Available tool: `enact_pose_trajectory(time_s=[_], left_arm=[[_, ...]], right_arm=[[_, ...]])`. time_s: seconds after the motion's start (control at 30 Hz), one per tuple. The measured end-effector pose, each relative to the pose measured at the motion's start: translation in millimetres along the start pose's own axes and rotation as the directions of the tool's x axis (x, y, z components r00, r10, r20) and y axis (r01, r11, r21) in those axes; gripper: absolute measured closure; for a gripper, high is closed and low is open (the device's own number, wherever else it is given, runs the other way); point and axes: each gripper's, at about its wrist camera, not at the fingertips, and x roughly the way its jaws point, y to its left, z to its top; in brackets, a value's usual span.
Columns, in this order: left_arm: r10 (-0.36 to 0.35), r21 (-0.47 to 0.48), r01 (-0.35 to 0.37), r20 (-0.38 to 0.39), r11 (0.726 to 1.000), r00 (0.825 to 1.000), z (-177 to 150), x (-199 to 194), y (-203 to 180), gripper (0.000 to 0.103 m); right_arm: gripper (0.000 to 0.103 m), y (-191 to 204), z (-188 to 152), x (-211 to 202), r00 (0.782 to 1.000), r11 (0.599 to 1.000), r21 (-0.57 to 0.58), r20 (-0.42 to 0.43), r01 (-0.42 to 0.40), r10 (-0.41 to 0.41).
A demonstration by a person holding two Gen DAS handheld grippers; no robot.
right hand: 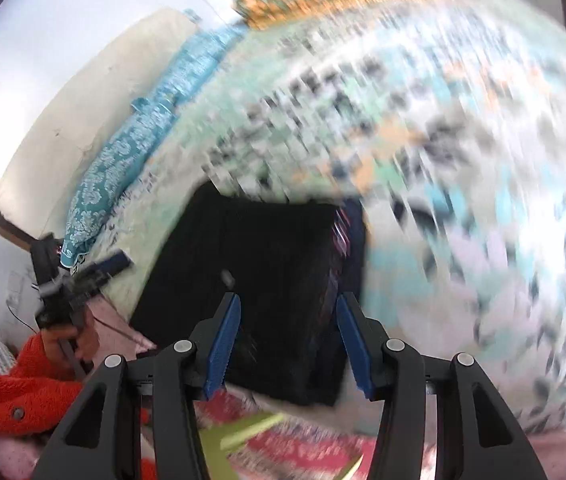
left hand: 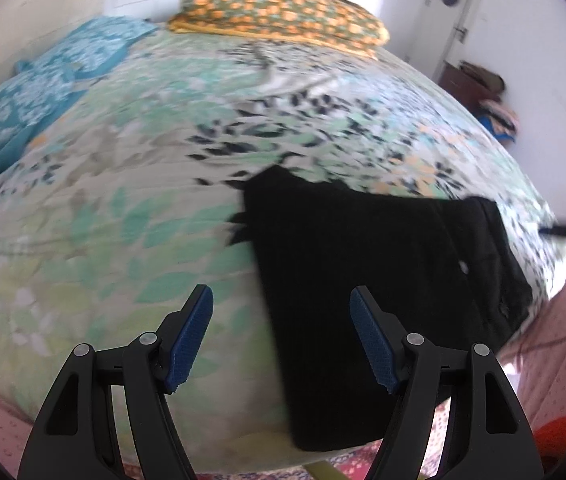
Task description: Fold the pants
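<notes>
The black pants (left hand: pixel 367 280) lie folded into a compact dark rectangle on the bed (left hand: pixel 123 208), near its front edge, on a floral sheet of green, white and dark leaves. In the right wrist view the same pants (right hand: pixel 267 280) show as a dark block, with striped fabric along their right edge; that picture is heavily blurred.

The left hand-held gripper (left hand: pixel 281 312) hovers above the bed with its blue pads set wide apart and nothing between them; the pants' left edge lies below the gap. The right hand-held gripper (right hand: pixel 287 332) is parted about halfway over the pants, gripping nothing.

A teal patterned cloth (left hand: pixel 31 92) lies along the bed's left side, and an orange-flowered pillow (left hand: pixel 283 16) at the far end. An orange fleece sleeve (right hand: pixel 15 388) shows at lower left.
</notes>
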Motion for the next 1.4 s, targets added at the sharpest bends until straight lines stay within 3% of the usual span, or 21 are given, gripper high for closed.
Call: enact_pose_trajectory(time_s=[0.1,0.17,0.2,0.27,0.3,0.33,0.43,0.57,0.67,0.83,0.9,1.0,1.13,1.4], left_arm=[[-0.026,0.145,0.031,-0.033,0.989,0.999,-11,13,-40,0.03],[0.023,0.275,0.003,-0.089,0.961,0.996,-27,27,-64,0.026],[0.056,0.33,-0.025,-0.085,0.944,0.995,-34,29,-71,0.025],[0.081,0.409,-0.049,-0.063,0.911,0.995,-45,25,-79,0.025],[0.064,0.409,-0.03,-0.069,0.912,0.996,-45,21,-78,0.025],[0.047,0.4,-0.011,-0.081,0.916,0.996,-45,17,-76,0.024],[0.006,0.346,0.023,-0.081,0.938,0.997,-44,4,-66,0.024],[-0.009,0.248,0.01,-0.007,0.969,1.0,-27,-6,-56,0.018],[0.011,0.187,-0.006,-0.023,0.982,1.0,-20,3,-51,0.017],[0.081,0.256,-0.057,-0.086,0.965,0.993,-38,17,-54,0.017],[0.08,0.263,-0.056,-0.079,0.963,0.994,-37,16,-54,0.017],[0.091,0.277,-0.066,-0.075,0.958,0.993,-36,16,-56,0.017],[0.087,0.268,-0.062,-0.084,0.962,0.993,-34,19,-54,0.017],[0.091,0.273,-0.064,-0.086,0.96,0.992,-33,21,-54,0.017]], right_arm=[[0.052,31,19,22,0.999,0.996,-0.086,0.048,-0.002,0.006],[0.052,36,16,48,0.999,0.994,-0.112,0.031,0.013,-0.01],[0.052,34,10,67,0.999,0.991,-0.124,-0.008,0.052,-0.053],[0.053,17,-14,113,0.973,0.98,-0.139,-0.161,0.143,-0.165],[0.054,14,-20,115,0.976,0.98,-0.14,-0.148,0.141,-0.162],[0.054,14,-26,105,0.988,0.981,-0.147,-0.076,0.124,-0.137],[0.054,16,-18,91,0.987,0.985,-0.113,-0.083,0.127,-0.137],[0.054,38,11,62,0.989,0.977,-0.153,0.028,0.146,-0.144],[0.054,44,26,63,0.99,0.976,-0.165,0.057,0.14,-0.132],[0.053,12,14,108,0.98,0.977,-0.09,-0.043,0.191,-0.196],[0.053,3,8,105,0.987,0.986,-0.04,0.004,0.164,-0.164],[0.053,5,10,96,0.987,0.987,-0.013,0.002,0.162,-0.162],[0.053,21,9,74,0.985,0.983,-0.069,-0.015,0.169,-0.171],[0.053,53,-32,35,0.983,0.965,-0.215,-0.069,0.151,-0.169]])
